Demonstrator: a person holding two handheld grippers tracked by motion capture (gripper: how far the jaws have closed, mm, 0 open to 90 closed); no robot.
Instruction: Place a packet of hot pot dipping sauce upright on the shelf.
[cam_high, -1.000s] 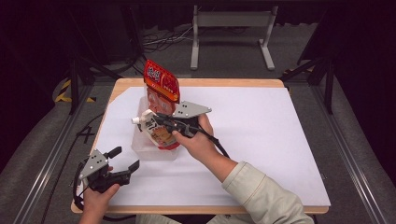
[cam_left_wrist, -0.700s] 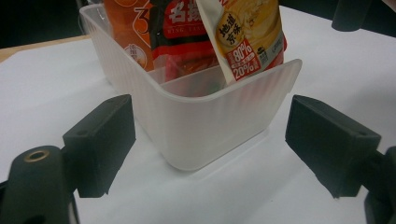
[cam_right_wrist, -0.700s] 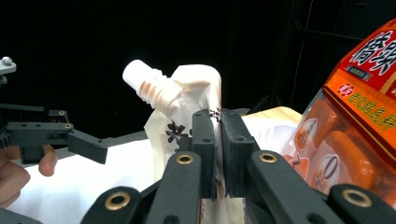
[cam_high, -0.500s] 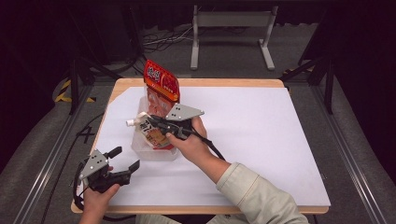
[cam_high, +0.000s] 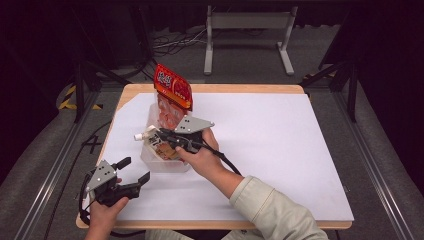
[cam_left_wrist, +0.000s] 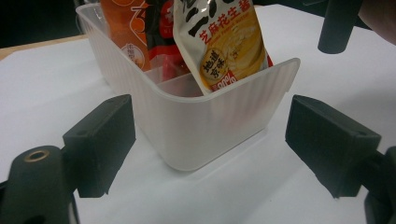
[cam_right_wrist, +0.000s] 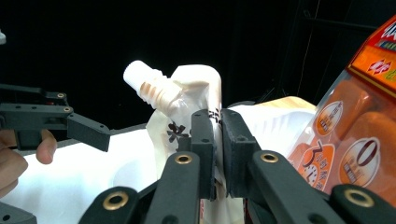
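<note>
The right claw is clamped on the pouch, its two black jaws pressed flat against the upper part just below the white spout. In the high view this claw hangs over the bin, with the pouch reaching down from its jaws into the bin and the spout sticking out to the side beyond the bin's wall. Just behind the claw, at the bin's far end, stands a red-orange bag, rising well above the rim; in the right claw's own view the bag sits close beside the jaws.

The left claw rests low on the counter, near the bin's near corner, apart from the right claw. Its jaws stand wide apart with nothing between the pads. In its own view the claw faces the bin, whose rounded corner lies ahead between the two jaws without touching either. Above the rim, straight ahead of this claw, the lower end of the pouch dips inside the bin, and the bag stands farther back.
</note>
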